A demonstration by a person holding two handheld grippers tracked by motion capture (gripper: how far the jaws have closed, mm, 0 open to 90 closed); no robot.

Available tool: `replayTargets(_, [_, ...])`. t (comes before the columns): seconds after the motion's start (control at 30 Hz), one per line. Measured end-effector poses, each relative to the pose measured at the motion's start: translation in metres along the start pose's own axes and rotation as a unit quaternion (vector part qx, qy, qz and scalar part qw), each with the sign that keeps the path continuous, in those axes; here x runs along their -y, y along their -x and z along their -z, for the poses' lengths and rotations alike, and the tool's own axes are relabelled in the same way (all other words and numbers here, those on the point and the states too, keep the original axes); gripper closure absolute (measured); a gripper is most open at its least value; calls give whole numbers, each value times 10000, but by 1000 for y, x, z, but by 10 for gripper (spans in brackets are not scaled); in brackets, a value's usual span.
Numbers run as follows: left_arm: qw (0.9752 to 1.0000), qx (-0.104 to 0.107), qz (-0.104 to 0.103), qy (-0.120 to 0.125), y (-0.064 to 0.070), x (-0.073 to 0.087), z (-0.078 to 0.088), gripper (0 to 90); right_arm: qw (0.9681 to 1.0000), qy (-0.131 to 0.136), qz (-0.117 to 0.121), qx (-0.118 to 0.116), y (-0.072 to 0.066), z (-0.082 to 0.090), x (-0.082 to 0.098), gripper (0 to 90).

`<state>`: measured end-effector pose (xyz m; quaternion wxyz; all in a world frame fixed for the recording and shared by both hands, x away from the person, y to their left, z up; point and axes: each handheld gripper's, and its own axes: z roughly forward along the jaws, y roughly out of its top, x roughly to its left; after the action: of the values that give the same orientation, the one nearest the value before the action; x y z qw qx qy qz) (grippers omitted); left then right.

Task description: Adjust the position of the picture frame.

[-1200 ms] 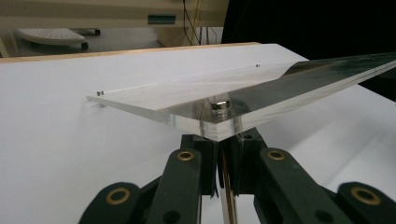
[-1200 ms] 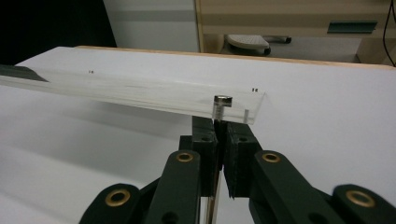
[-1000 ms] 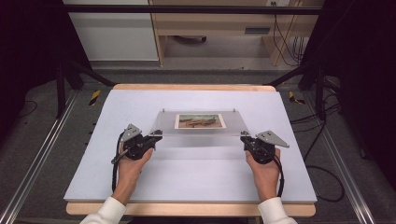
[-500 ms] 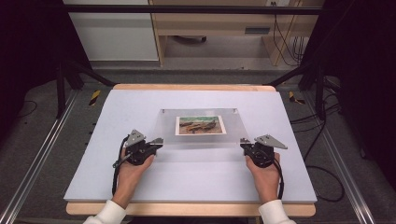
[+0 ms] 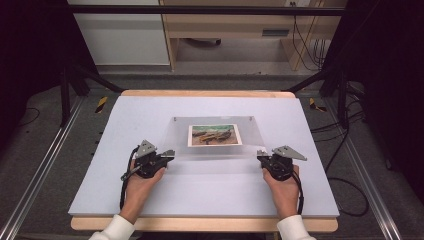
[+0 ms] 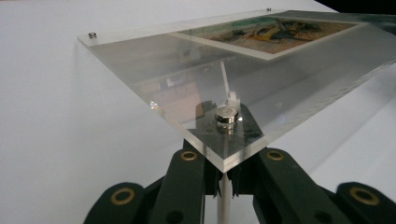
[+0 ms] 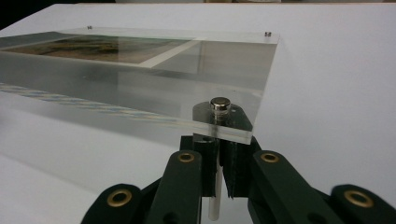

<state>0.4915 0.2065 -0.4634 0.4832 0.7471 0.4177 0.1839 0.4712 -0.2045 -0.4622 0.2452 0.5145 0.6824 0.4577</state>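
A clear acrylic panel (image 5: 216, 150) with a small boat picture (image 5: 214, 135) under its middle lies across the white table (image 5: 210, 195). My left gripper (image 5: 167, 154) is at the panel's near left corner and my right gripper (image 5: 261, 156) at its near right corner. In the left gripper view my gripper (image 6: 223, 168) is shut on a thin post below the corner stud (image 6: 227, 115) of the panel (image 6: 196, 60). The right gripper (image 7: 215, 149) is likewise shut on the post under its stud (image 7: 220, 104). The panel (image 7: 154, 79) slopes down to its far edge on the table.
The tabletop has a wooden front strip (image 5: 200, 224) and bare white surface all round the panel. Metal rails (image 5: 40, 165) run along both sides below it, and cables (image 5: 345, 165) lie on the floor at the right.
Both hands have drawn back toward the near edge, and the panel's near edge has come with them and now looks raised. The far edge has stayed in place.
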Motion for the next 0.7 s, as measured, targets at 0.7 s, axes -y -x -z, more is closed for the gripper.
replayTargets(0.7, [9999,-28,33,-155,-1,5,2,836,9998,-192,65,-37,-3,0,5,851])
